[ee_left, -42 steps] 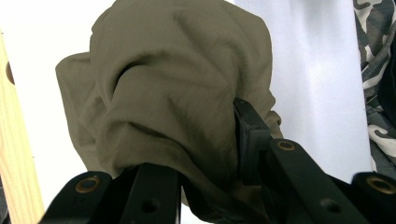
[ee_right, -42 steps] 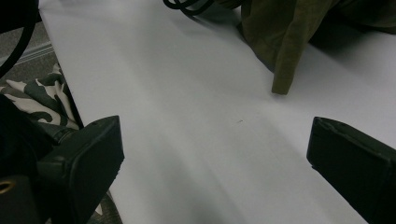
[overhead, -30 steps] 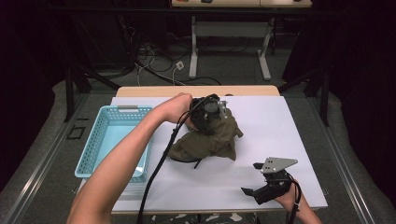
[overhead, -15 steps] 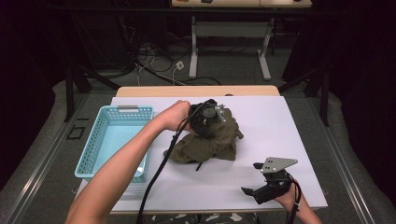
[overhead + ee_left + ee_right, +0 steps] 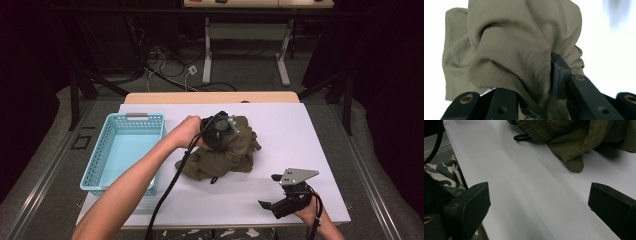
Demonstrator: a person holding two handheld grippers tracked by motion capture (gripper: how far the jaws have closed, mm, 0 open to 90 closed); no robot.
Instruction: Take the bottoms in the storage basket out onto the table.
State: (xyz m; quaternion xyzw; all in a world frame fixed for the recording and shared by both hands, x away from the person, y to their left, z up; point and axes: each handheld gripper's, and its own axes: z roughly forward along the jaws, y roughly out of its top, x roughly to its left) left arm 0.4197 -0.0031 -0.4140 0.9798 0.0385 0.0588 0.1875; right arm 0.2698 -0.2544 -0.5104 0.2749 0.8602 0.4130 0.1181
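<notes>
Mid-table, on the white sheet, my left gripper [image 5: 227,131] is clenched on a bunch of the olive garment [image 5: 220,157], jaws just easing apart with cloth between them. Right gripper [image 5: 280,200] rests near the front edge, jaws released, nothing in them. Best to set the bundle flat before letting go fully. Blue basket [image 5: 100,170] to the left looks bare inside.

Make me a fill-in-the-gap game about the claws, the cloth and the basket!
1. The left claw is shut on the crumpled olive-green ____.
2. The light blue plastic basket has ____ inside it.
3. The right claw has its jaws ____ above the white table cover.

Missing words: cloth; nothing; open
</notes>
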